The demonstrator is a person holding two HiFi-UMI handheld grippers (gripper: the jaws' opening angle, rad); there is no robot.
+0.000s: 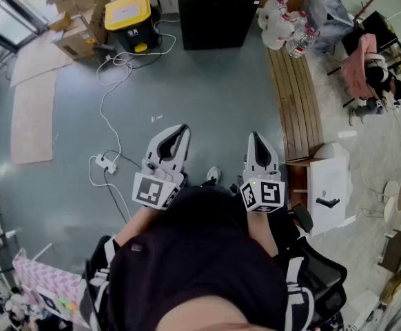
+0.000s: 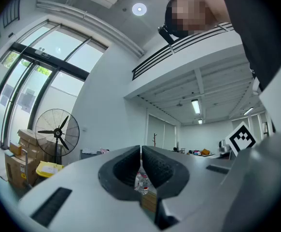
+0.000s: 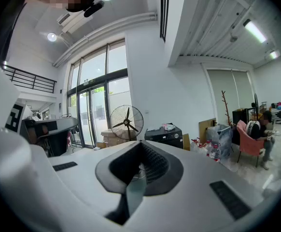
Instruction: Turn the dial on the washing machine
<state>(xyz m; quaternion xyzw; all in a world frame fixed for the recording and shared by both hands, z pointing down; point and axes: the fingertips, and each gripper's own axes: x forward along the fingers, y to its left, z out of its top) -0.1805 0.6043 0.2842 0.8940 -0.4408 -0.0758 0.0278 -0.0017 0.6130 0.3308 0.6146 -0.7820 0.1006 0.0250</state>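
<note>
A yellow-lidded black bin [image 1: 128, 16] sits just left of the black box-shaped washing machine [image 1: 218, 12], which stands at the far edge of the grey floor [image 1: 207, 88], straight ahead of the seated person. Its dial is too small to make out. Well short of the machine and slightly left of its centre, the left gripper [image 1: 181, 129] has its jaws closed on nothing. Level with the machine's right edge, the right gripper [image 1: 255, 140] is likewise closed and empty. A slatted wooden bench [image 1: 297, 95] runs right of the machine.
</note>
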